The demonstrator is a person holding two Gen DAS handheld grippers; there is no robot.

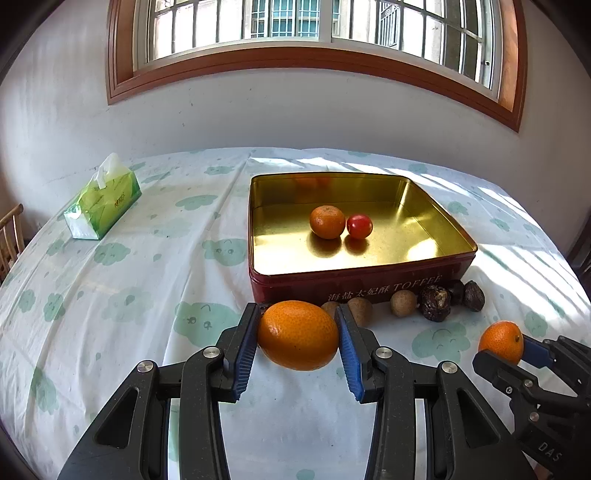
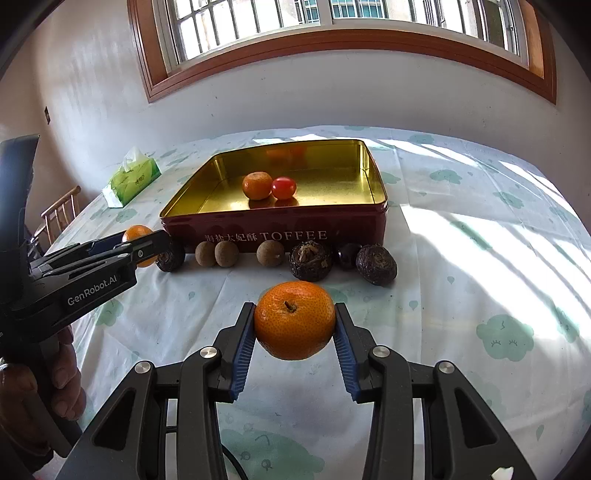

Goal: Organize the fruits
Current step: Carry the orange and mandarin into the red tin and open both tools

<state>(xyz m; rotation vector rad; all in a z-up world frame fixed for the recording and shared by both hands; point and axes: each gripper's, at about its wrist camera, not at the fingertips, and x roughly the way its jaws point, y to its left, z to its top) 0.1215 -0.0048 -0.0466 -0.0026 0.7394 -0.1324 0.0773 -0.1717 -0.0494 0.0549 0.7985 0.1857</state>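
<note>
My left gripper [image 1: 298, 334] grips an orange [image 1: 297, 335] | right gripper [image 2: 294, 320] grips a mandarin [image 2: 294, 319] | tin [image 1: 354, 286] at 12 o'clock

A home dining room; a table [image 2: 461, 258] under a cloud-print cloth, a tissue pack [image 1: 101, 201], a wooden chair [image 2: 59, 214] (half hidden), and a wood-framed barred window [image 1: 314, 33].

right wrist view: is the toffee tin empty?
No: the tin holds a small orange and a cherry tomato side by side.
</note>
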